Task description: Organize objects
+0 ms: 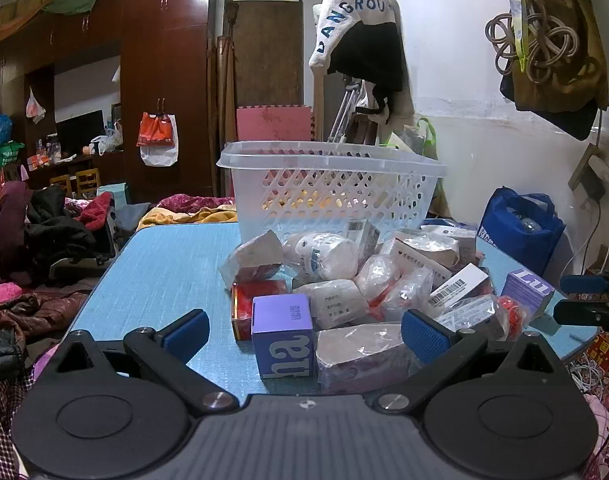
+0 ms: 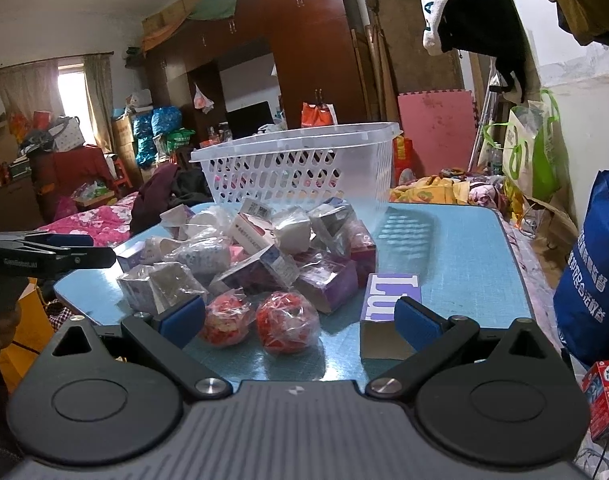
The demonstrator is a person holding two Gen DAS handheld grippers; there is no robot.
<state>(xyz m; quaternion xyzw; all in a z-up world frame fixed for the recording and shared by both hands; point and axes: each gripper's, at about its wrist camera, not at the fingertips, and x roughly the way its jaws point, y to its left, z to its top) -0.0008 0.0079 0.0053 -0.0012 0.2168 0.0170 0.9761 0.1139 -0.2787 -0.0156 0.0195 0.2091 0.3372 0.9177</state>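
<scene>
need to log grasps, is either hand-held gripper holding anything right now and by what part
Nothing is held. The left hand-held gripper and the right hand-held gripper are both open, fingers spread in front of the pile of wrapped packages on the blue table.

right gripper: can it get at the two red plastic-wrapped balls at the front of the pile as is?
Probably yes. The right gripper is open, and the two red plastic-wrapped balls lie on the blue table right ahead between its fingers, nothing stacked on them. The purple cardboard box crowds one finger.

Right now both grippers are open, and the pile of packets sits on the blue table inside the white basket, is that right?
Not quite. Both the left gripper and right gripper are open, but the pile lies on the blue table in front of the white basket, as the right wrist view shows.
</scene>
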